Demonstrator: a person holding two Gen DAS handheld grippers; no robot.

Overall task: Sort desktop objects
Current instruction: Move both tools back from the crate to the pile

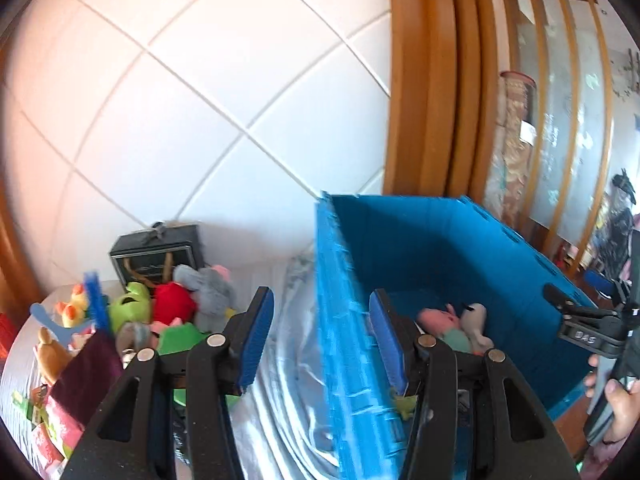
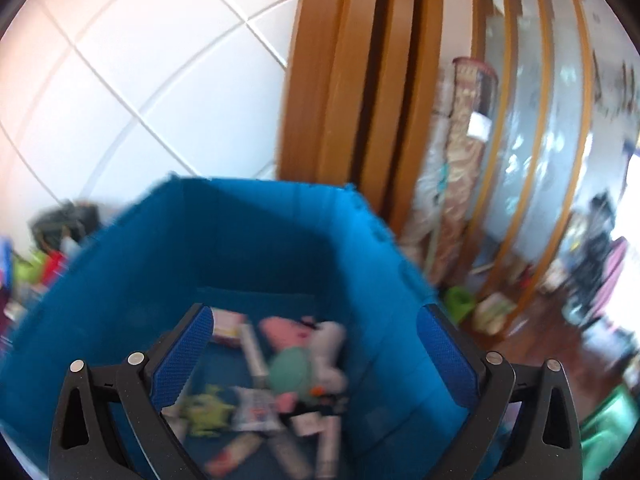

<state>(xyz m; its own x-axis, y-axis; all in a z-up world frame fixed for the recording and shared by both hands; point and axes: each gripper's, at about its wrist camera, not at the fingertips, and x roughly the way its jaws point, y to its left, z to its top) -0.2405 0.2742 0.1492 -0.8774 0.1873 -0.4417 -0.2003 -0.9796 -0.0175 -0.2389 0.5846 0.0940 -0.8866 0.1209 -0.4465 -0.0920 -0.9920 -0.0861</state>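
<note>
A blue plastic crate (image 1: 432, 240) stands on the table, and it also fills the right wrist view (image 2: 248, 236). Inside lie a pink pig plush (image 1: 434, 318), a white plush (image 1: 476, 320), a green monster toy (image 2: 204, 410) and several tubes and packets. My left gripper (image 1: 322, 338) is open and empty, straddling the crate's left wall. My right gripper (image 2: 316, 356) is open and empty above the crate's inside. A pile of plush toys sits at the left: a green frog (image 1: 130, 312), a red plush (image 1: 174, 304) and a grey plush (image 1: 210, 292).
A dark gift box (image 1: 156, 254) stands behind the toy pile against the white tiled wall (image 1: 200, 80). A purple pouch (image 1: 86, 380) and snack packets (image 1: 52, 428) lie at the lower left. A wooden door frame (image 1: 424, 80) rises behind the crate. The right hand-held gripper (image 1: 592, 332) shows at the right edge.
</note>
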